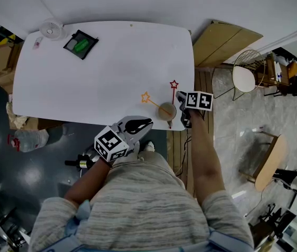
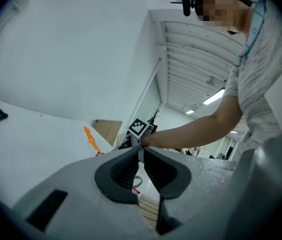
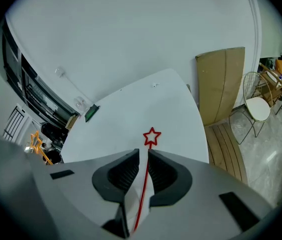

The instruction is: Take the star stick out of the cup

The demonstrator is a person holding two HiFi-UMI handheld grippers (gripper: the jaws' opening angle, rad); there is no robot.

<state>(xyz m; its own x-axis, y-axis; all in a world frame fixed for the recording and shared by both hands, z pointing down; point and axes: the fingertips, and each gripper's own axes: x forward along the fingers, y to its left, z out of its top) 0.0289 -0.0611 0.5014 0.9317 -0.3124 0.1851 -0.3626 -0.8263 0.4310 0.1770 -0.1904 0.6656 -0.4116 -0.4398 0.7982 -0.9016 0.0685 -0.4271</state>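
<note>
1. Pinched the red star stick in the right gripper, jaws drawn almost together on the thin shaft, the star end poking out past the tips.
2. Held that gripper just right of the cup, which stood at the near right corner of the white table.
3. Showed the red star on the far side of the cup, with the shaft running back toward the cup's right rim. Could not be told from above whether the lower end sat inside the cup or clear of it.
4. Found a second stick, the orange star stick, leaning out of the cup to the left, its star over bare tabletop.
5. Carried the left gripper to the near left of the cup, off the table's front edge, jaws closed tip to tip with nothing between them.
6. Caught, from the left gripper view, the person's bare forearm reaching across toward the cup.
7. Placed well beyond the cup, toward the far left of the tabletop: a black tray with a green item in it, and past that a round white object at the corner.
8. Set on the floor to the right of the cup: a wire chair with a white seat, and beside it a flat cardboard panel against the wall.
</note>
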